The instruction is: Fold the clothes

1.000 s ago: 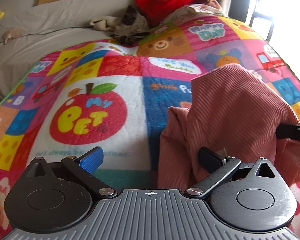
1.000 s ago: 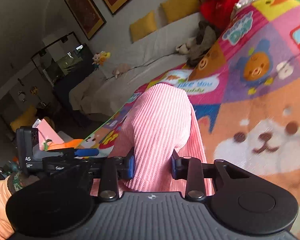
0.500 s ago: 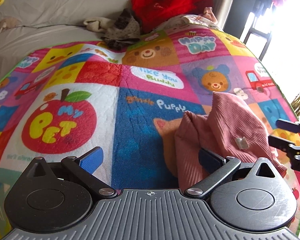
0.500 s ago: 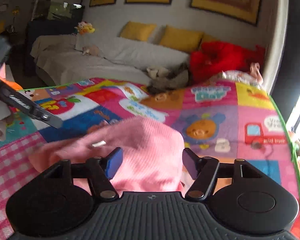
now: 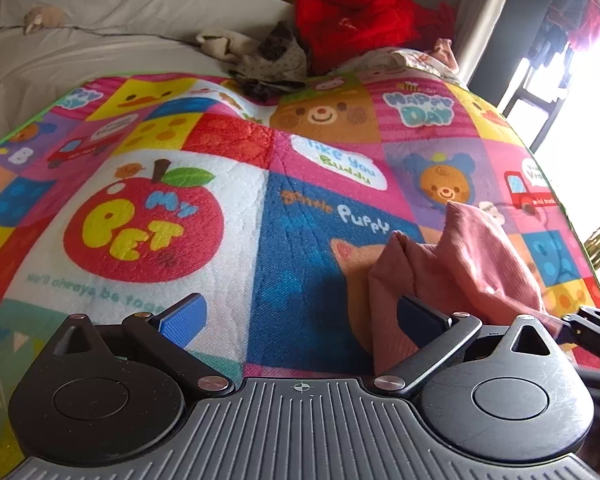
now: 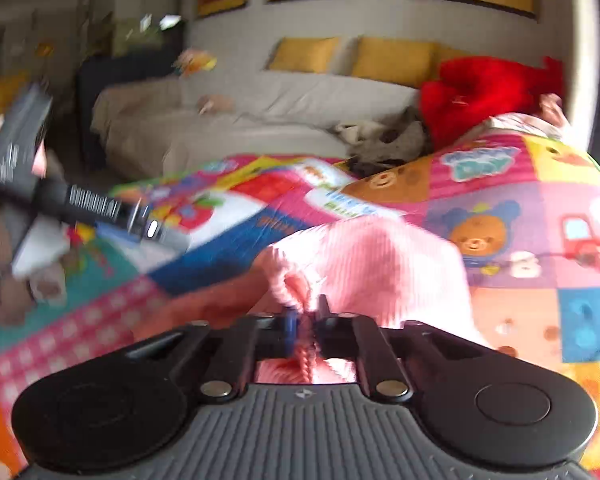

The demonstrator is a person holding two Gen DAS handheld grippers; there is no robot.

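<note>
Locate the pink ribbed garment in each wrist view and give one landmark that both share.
Left wrist view: the pink ribbed garment is heaped at lower right on the colourful patchwork play mat, beside the open left gripper.
Right wrist view: it fills the lower centre, a fold pinched in the shut right gripper.
Shared landmark: the red padded jacket at the mat's far end.

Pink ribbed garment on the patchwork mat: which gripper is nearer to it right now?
Right. The right gripper is pinched shut on a fold of the pink ribbed garment. The left gripper stands open beside it, one finger against the cloth.
</note>
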